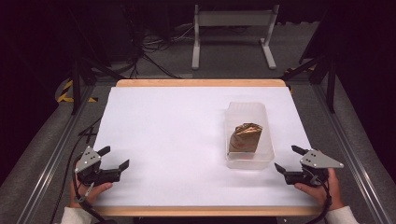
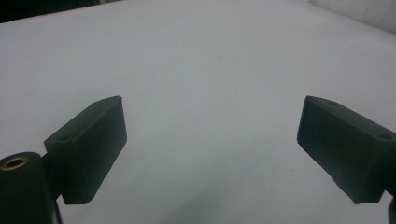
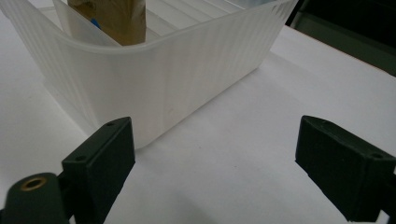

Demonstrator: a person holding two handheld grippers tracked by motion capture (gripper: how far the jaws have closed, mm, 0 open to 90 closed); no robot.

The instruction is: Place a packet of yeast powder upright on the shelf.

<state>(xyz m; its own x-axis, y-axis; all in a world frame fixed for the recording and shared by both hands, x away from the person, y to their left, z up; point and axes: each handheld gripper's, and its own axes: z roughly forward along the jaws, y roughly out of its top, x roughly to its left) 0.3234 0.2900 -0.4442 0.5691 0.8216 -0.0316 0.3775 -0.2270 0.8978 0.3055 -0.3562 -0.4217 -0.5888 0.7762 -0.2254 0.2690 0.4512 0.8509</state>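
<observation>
both the left gripper (image 1: 113,157) and right gripper (image 1: 290,158) rest spread, empty; the crumpled brown paper bag (image 1: 244,137) stands inside the translucent plastic tub (image 1: 232,113), so likely reach over its near wall

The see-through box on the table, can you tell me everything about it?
The plastic box is a long, open-topped tub with cloudy, ribbed walls. It sits flat on the right side of the white table, its long side running away from the person. A crinkled brown packet stands inside, near the person's end. The right gripper waits close by, open, not touching it.
</observation>
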